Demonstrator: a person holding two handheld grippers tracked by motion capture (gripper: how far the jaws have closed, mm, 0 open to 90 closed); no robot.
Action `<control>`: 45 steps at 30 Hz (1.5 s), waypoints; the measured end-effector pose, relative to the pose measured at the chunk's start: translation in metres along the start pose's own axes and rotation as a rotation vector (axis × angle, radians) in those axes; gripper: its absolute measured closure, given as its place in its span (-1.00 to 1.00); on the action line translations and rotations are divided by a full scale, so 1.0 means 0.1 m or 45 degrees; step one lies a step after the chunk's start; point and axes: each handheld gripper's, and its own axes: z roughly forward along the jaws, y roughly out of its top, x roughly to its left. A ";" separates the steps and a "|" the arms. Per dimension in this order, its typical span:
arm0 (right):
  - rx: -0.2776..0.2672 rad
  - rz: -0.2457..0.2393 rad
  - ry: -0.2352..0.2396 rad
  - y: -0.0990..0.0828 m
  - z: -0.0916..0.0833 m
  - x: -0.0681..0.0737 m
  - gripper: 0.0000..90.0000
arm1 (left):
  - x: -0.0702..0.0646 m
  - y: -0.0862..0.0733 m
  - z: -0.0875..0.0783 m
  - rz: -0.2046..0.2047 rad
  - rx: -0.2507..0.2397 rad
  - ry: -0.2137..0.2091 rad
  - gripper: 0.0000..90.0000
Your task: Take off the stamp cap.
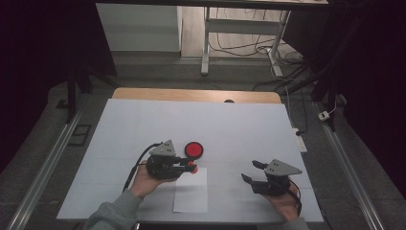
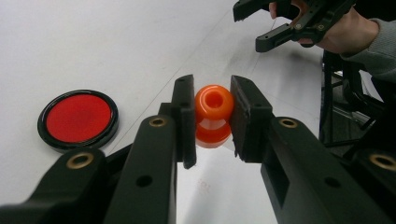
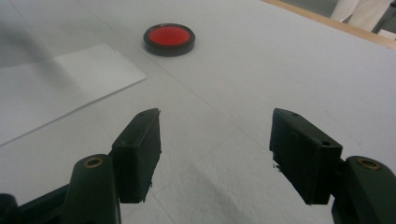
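My left gripper point(image 1: 190, 167) is shut on a small orange spool-shaped piece point(image 2: 214, 114), which sits squarely between its two black pads. In the high view that orange piece point(image 1: 192, 167) hangs just above the top edge of a white paper sheet point(image 1: 191, 191). A round red disc with a black rim point(image 1: 194, 150) lies flat on the table just beyond it, also seen as the disc point(image 2: 78, 118) and the disc point(image 3: 169, 38). My right gripper point(image 1: 251, 171) stands open at the right, nothing between its jaws, as its own view point(image 3: 215, 149) shows.
The table is covered by a large white sheet point(image 1: 230, 129), with a wooden edge point(image 1: 191, 94) at the back. Metal rails point(image 1: 52, 158) run along both sides. A desk frame and cables point(image 1: 249, 45) stand on the floor beyond.
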 end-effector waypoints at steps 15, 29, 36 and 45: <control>-0.031 -0.017 0.083 0.12 0.17 0.18 -0.26 | 0.02 0.01 0.01 -0.001 -0.001 0.004 0.60; -0.030 -0.033 0.107 0.15 0.26 0.27 -0.26 | 0.02 0.02 0.05 -0.002 0.015 -0.004 0.60; -0.024 -0.034 0.121 0.16 0.30 0.31 -0.26 | 0.02 0.02 0.04 -0.007 0.008 -0.006 0.60; -0.041 -0.054 0.118 0.20 0.38 0.40 -0.23 | 0.03 0.02 0.04 -0.010 0.007 -0.011 0.60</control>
